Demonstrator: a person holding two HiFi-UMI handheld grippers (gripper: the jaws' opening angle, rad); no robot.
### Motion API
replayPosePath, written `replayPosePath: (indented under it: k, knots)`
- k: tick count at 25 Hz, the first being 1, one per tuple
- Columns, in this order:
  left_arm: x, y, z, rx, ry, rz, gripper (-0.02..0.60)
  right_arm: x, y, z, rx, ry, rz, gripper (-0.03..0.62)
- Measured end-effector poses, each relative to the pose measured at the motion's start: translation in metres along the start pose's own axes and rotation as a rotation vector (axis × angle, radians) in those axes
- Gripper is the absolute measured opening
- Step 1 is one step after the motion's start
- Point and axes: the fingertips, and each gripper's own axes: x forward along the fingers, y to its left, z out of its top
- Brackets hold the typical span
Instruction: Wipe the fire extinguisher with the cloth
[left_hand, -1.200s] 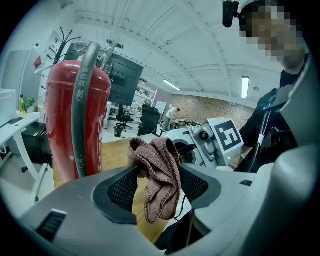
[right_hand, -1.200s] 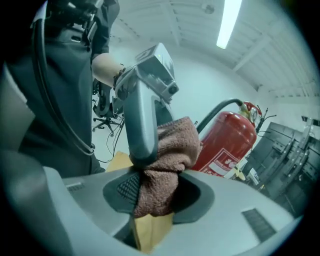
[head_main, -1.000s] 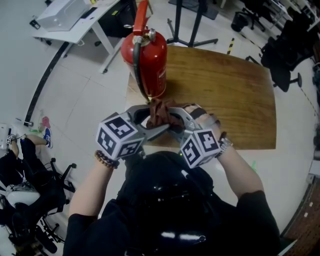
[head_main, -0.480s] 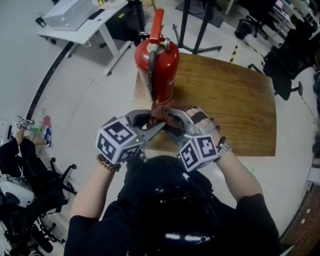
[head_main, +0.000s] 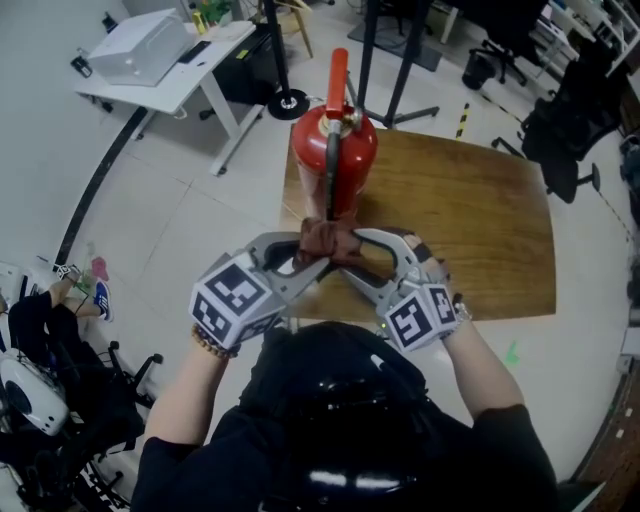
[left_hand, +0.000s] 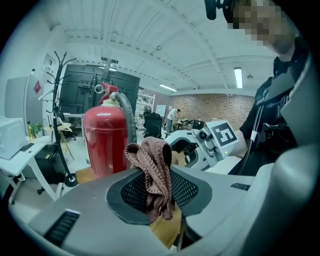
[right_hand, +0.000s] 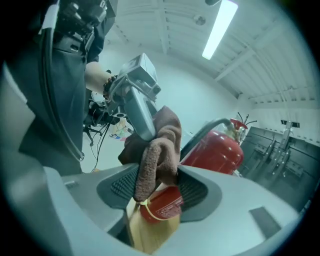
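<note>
Brown knitted cloth (head_main: 328, 240) hangs bunched between the two handheld grippers, just in front of the base of the red cylindrical fire extinguisher (head_main: 335, 150). The extinguisher stands upright near the left edge of the wooden tabletop (head_main: 470, 220), with a black hose running down its body and a red lever at the top.

Left gripper (head_main: 312, 253): the fingers (left_hand: 125, 192) have just been closing, and they are clamped on the cloth. In the left gripper view the cloth rises in a fold above the ribbed pads and trails down between them.

Right gripper (head_main: 348, 258): the fingers (right_hand: 197, 192) have just been opening and now stand wide apart. A fold of the cloth still lies in the gap between them, but the pads do not press on it. In the right gripper view the lower body and label of the extinguisher show through the gap.

Both grippers meet tip to tip at the cloth, above the near left part of the tabletop. The left one approaches from the left, the right one from the right. Whether the cloth touches the extinguisher cannot be determined from any view.
</note>
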Motion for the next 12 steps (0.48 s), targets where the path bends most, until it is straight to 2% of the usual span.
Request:
replayPosePath:
  k: [3, 9, 12]
  knots:
    - [-0.012, 0.005, 0.012, 0.027, -0.028, -0.004, 0.098, -0.004, -0.002, -0.003, 0.075, -0.016, -0.008, 0.265]
    - [-0.051, 0.015, 0.056, 0.043, -0.172, -0.007, 0.097, -0.012, -0.012, -0.033, 0.274, 0.032, -0.063, 0.259]
    - [-0.070, 0.032, 0.079, 0.041, -0.241, 0.024, 0.097, -0.011, -0.023, -0.044, 0.374, 0.055, -0.102, 0.253]
